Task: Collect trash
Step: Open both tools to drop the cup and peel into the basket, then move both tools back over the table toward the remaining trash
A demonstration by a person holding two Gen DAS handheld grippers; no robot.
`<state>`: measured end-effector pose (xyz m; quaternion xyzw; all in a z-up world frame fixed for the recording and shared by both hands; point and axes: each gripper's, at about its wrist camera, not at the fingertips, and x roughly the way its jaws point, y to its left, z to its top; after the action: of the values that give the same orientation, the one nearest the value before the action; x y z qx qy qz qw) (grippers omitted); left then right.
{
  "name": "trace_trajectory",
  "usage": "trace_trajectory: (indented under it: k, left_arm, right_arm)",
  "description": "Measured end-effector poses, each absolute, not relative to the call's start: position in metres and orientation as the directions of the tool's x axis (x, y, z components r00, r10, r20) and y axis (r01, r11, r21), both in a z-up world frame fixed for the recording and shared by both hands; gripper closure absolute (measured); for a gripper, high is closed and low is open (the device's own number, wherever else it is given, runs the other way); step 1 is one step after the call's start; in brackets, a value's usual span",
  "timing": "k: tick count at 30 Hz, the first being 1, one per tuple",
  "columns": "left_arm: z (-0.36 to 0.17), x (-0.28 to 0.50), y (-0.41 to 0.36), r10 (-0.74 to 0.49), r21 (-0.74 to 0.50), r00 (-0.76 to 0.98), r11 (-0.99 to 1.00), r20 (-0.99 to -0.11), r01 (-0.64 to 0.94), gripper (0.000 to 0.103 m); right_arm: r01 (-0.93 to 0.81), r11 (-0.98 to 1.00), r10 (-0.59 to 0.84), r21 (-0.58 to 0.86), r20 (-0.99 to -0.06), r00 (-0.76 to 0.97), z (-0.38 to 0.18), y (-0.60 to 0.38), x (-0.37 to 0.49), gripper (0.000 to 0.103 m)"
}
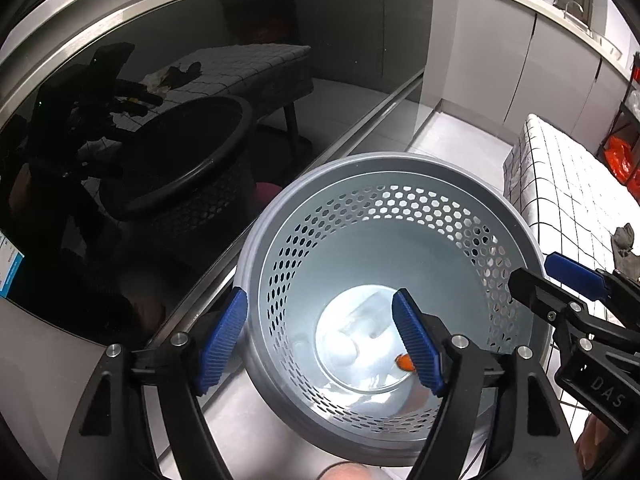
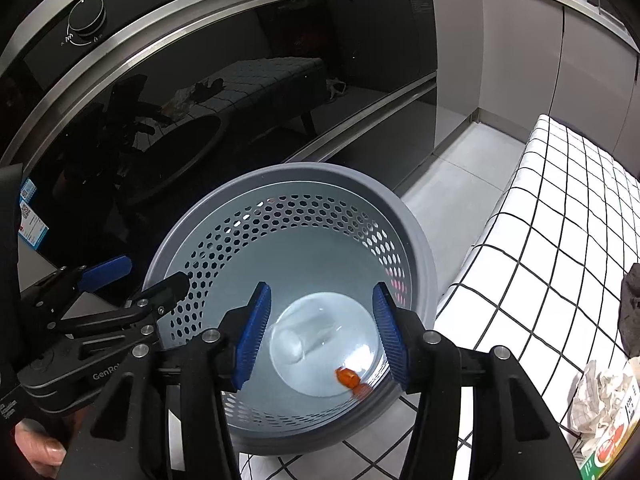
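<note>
A grey perforated trash bin (image 1: 280, 216) stands on the floor beside a checked bench; it also shows in the right wrist view (image 2: 420, 240). Inside lie a clear plastic cup (image 2: 296, 340), visible too in the left wrist view (image 1: 360, 328), and a small orange scrap (image 2: 348, 378), seen in the left view as well (image 1: 404, 361). My left gripper (image 1: 320, 344) is open and empty, its jaws straddling the bin's left rim. My right gripper (image 2: 320, 336) is open and empty above the bin's mouth. Crumpled paper (image 2: 596, 396) and a dark crumpled thing (image 2: 630, 308) lie on the bench.
A glossy black oven door (image 2: 200, 100) with steel trim rises right behind the bin. The white checked bench (image 2: 560, 240) is at the right. Grey cabinets (image 1: 500, 60) line the back. An orange bag (image 1: 618, 156) sits on a rack far right. A green-red carton (image 2: 608, 448) lies on the bench.
</note>
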<state>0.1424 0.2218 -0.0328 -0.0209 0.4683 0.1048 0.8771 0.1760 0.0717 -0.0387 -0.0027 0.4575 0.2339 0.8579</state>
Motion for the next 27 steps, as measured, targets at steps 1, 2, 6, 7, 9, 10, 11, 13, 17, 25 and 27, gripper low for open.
trace_trajectory:
  k: [1,2,6,7,9,10,11,13,17,25,27]
  left_arm:
    - [-0.033,0.142,0.222,0.166,0.063,0.54,0.977,-0.825,-0.204,0.029]
    - [-0.033,0.142,0.221,0.166,0.063,0.54,0.977,-0.825,-0.204,0.029]
    - [-0.033,0.142,0.221,0.165,0.061,0.541,0.977,-0.824,-0.204,0.029]
    - [-0.033,0.142,0.221,0.164,0.06,0.543,0.977,-0.823,-0.204,0.029]
    - [-0.033,0.141,0.22,0.168,0.065,0.543,0.977,-0.823,-0.202,0.029]
    - [-0.033,0.141,0.219,0.167,0.066,0.543,0.977,-0.823,-0.202,0.029]
    - [-0.033,0.141,0.219,0.167,0.066,0.543,0.977,-0.823,-0.201,0.029]
    - [-0.032,0.14,0.216,0.17,0.071,0.547,0.978,-0.82,-0.198,0.029]
    - [-0.028,0.137,0.21,0.172,0.076,0.564,0.979,-0.808,-0.19,0.024]
    - [-0.019,0.129,0.189,0.168,0.09,0.597,0.983,-0.784,-0.159,0.02]
    - [-0.016,0.125,0.184,0.165,0.09,0.608,0.984,-0.776,-0.153,0.02]
  right_arm:
    - [-0.403,0.891,0.398,0.208,-0.786,0.474,-0.039,0.072,0.176,0.052]
    - [-0.403,0.892,0.397,0.207,-0.785,0.475,-0.038,0.072,0.176,0.052]
    - [-0.399,0.893,0.396,0.208,-0.784,0.478,-0.037,0.069,0.174,0.052]
    - [-0.397,0.894,0.396,0.209,-0.783,0.479,-0.037,0.068,0.173,0.052]
    - [-0.395,0.895,0.392,0.205,-0.783,0.483,-0.036,0.065,0.171,0.052]
    - [-0.394,0.897,0.389,0.201,-0.782,0.487,-0.036,0.063,0.17,0.052]
    - [-0.392,0.898,0.387,0.199,-0.782,0.489,-0.035,0.062,0.169,0.052]
    - [-0.385,0.902,0.382,0.198,-0.782,0.493,-0.035,0.058,0.167,0.052]
    - [-0.364,0.91,0.371,0.198,-0.781,0.502,-0.035,0.046,0.16,0.052]
    - [-0.316,0.93,0.34,0.188,-0.766,0.545,-0.03,0.013,0.134,0.05]
    - [-0.3,0.934,0.334,0.192,-0.762,0.554,-0.029,0.002,0.128,0.05]
